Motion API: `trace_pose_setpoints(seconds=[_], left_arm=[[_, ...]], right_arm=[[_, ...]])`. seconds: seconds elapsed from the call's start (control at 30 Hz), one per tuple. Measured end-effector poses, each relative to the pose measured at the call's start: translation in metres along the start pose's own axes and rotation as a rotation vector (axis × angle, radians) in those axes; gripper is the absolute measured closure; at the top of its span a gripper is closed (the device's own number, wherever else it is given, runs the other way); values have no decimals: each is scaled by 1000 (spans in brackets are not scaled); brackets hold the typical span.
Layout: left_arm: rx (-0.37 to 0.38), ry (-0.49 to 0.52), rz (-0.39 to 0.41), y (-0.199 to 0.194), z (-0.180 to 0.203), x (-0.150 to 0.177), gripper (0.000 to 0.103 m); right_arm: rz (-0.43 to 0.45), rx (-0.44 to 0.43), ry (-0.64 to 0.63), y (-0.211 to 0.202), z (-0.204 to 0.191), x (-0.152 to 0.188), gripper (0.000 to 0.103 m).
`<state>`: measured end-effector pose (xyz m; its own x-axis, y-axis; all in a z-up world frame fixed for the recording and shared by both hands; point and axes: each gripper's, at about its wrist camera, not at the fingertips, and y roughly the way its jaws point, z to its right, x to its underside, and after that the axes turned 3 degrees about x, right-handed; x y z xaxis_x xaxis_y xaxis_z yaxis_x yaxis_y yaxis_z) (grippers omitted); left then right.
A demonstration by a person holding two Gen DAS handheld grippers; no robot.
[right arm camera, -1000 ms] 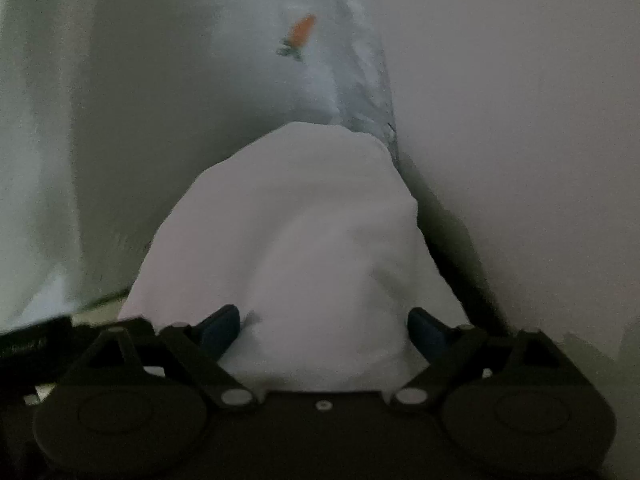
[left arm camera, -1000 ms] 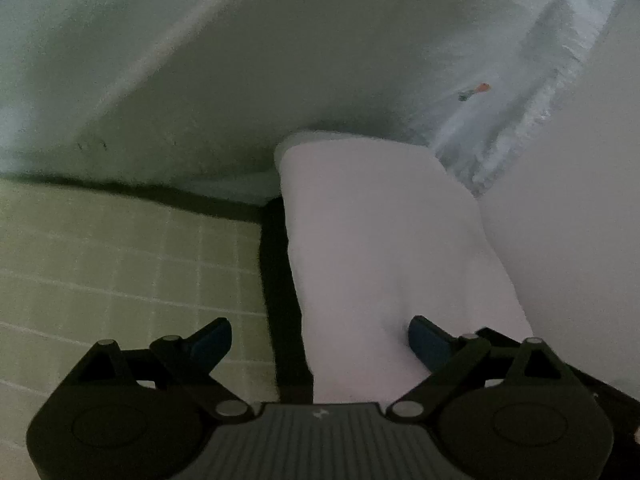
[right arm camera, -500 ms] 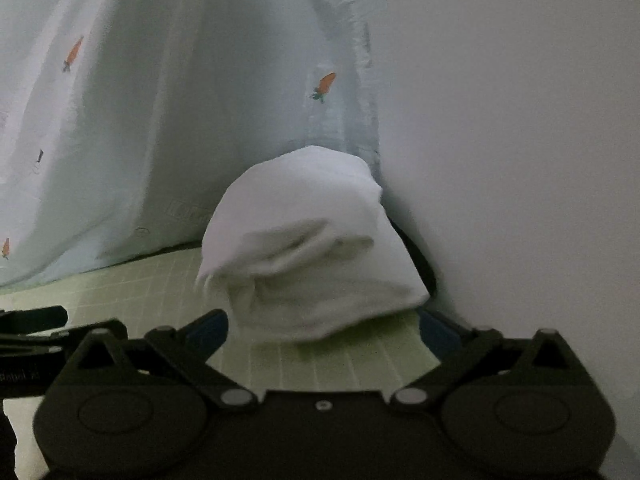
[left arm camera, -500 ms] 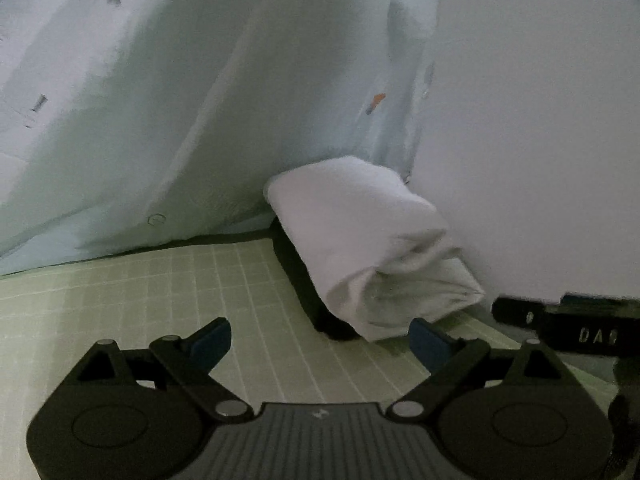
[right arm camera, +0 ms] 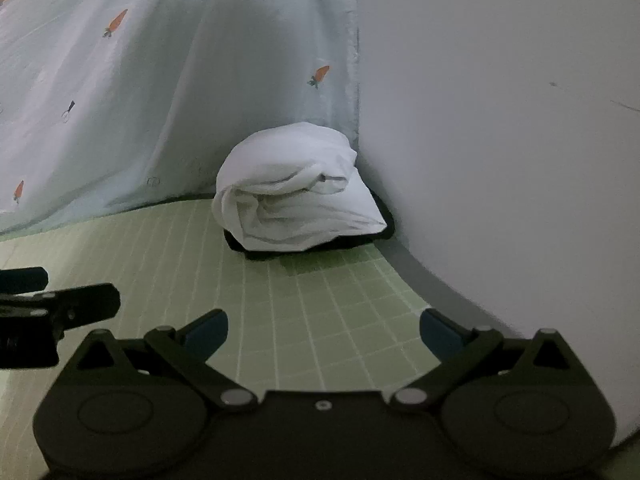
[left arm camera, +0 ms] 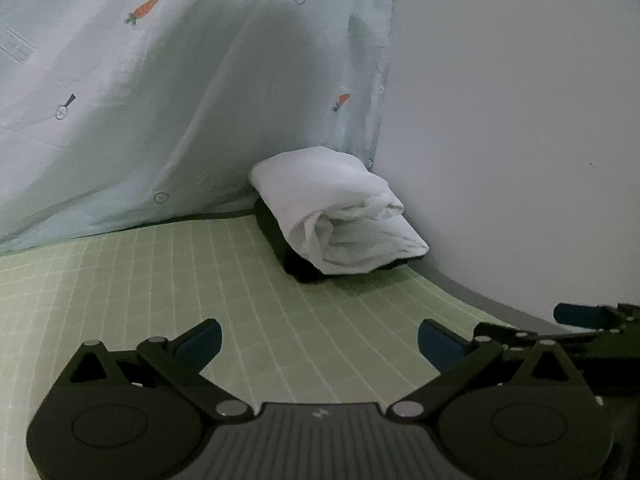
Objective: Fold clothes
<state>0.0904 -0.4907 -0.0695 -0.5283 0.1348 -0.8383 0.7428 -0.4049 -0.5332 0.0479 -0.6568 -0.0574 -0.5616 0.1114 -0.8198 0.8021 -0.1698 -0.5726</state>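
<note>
A folded white garment [left arm camera: 336, 208] [right arm camera: 296, 196] rests on a dark folded item [left arm camera: 280, 244] in the far corner of the green grid mat [left arm camera: 200, 300] [right arm camera: 320, 300], against the wall. My left gripper [left arm camera: 319, 340] is open and empty, well back from the bundle. My right gripper [right arm camera: 324, 330] is open and empty too, at a similar distance. The right gripper's fingers [left arm camera: 580, 316] show at the right edge of the left wrist view. At the left edge of the right wrist view I see part of the left gripper [right arm camera: 60, 304].
A pale blue cloth with a carrot print [left arm camera: 160, 100] [right arm camera: 140, 100] hangs behind the mat on the left. A plain white wall [left arm camera: 520, 140] [right arm camera: 500, 140] closes the right side. The mat's grey border [left arm camera: 480, 292] runs along the wall.
Both grippers have pulled back from the white bundle, which was between their fingers a second ago. It now lies apart from them on the dark item, with open mat in between.
</note>
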Motion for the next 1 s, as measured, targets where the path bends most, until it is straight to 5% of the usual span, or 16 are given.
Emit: trace_pose_setpoints(seconds=[1.0], left_arm=[[-8, 9, 9, -39, 29, 29, 0]], right_arm=[[27, 12, -2, -46, 19, 28, 0]])
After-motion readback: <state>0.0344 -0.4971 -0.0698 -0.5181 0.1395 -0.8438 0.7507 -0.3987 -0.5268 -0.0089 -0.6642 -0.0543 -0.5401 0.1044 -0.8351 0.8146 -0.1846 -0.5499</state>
